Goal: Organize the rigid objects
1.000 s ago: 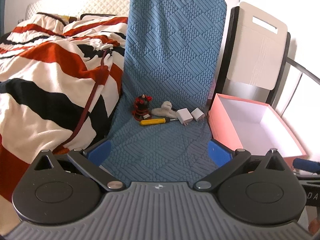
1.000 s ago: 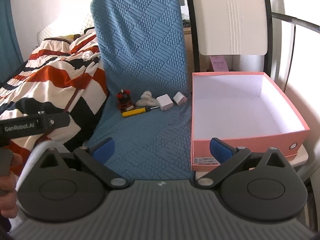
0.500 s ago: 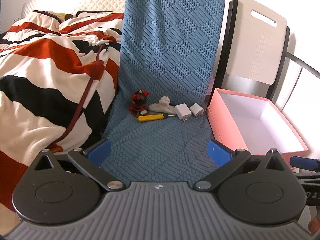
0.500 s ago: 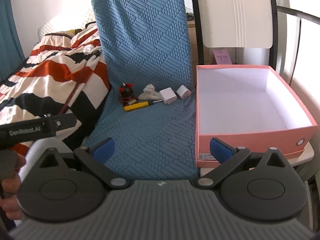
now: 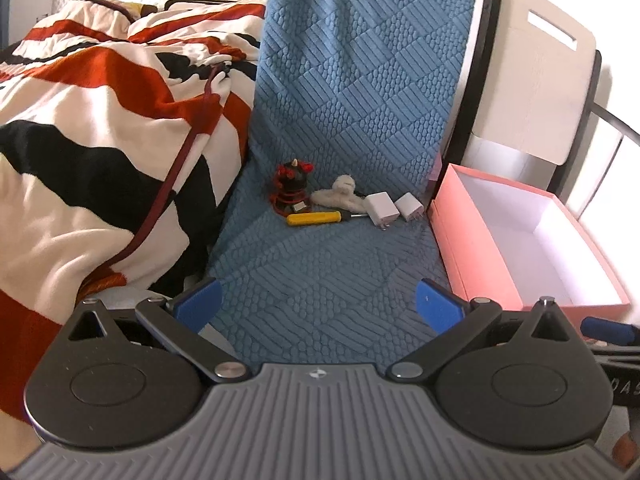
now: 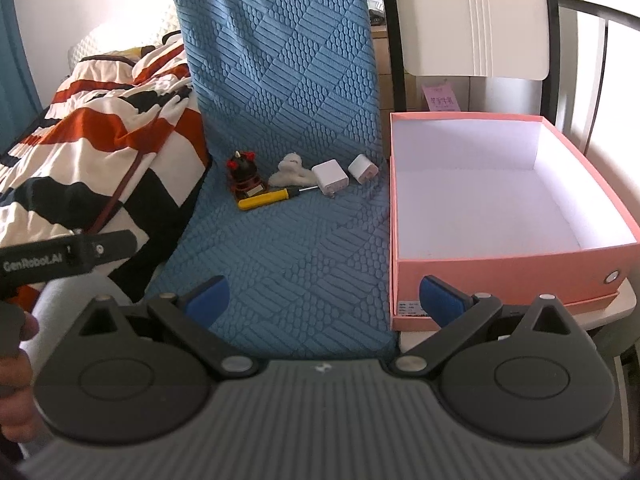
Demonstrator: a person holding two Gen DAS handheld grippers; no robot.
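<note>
Both grippers, left (image 5: 318,300) and right (image 6: 322,298), hang back over the blue chair cover (image 5: 320,264) with jaws spread wide and empty, probably sizing up a first pick. The things sit in a row at the seat's back: red figure (image 5: 293,186), yellow screwdriver (image 5: 314,218), white fluffy lump (image 5: 340,196) (what it is I cannot tell), two chargers (image 5: 382,210). The pink box (image 6: 480,268) stands empty just beside the seat, likely their destination. The figure's base is hard to make out.
</note>
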